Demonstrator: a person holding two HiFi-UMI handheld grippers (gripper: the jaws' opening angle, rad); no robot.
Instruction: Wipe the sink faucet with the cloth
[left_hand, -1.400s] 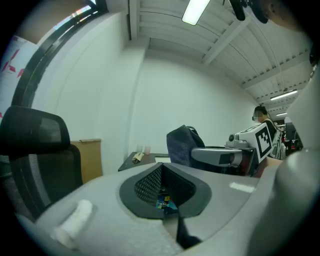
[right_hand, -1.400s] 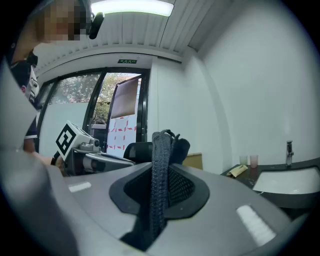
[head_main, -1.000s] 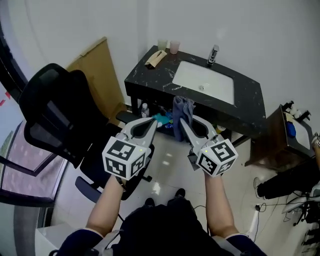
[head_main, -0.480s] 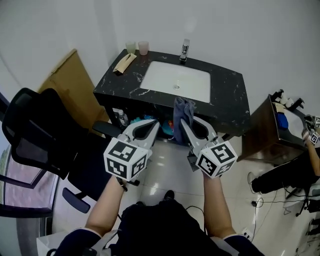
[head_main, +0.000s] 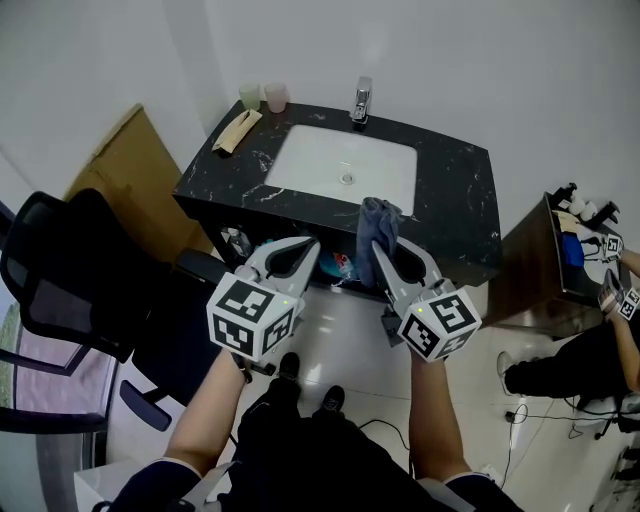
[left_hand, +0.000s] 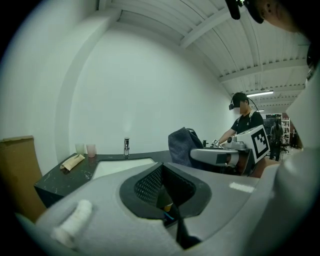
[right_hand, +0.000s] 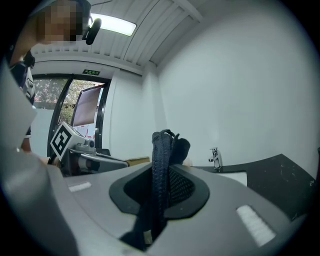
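Nearest, the left gripper has its jaws together with nothing between them. The right gripper, just at its 3 o'clock, is clamped on the dark blue cloth, which stands up in a bunch past the jaw tips. Both hover short of the black counter, so I judge the wipe has not begun. Beyond lies the white sink. At 12 o'clock, at the counter's back edge by the wall, stands the faucet.

To do this well, carry the right gripper across the basin toward 12 o'clock with a firm clamp. Meet the faucet with the loose bunch, not the hard jaw tips. The left gripper should hold off from the cups at 11 o'clock.
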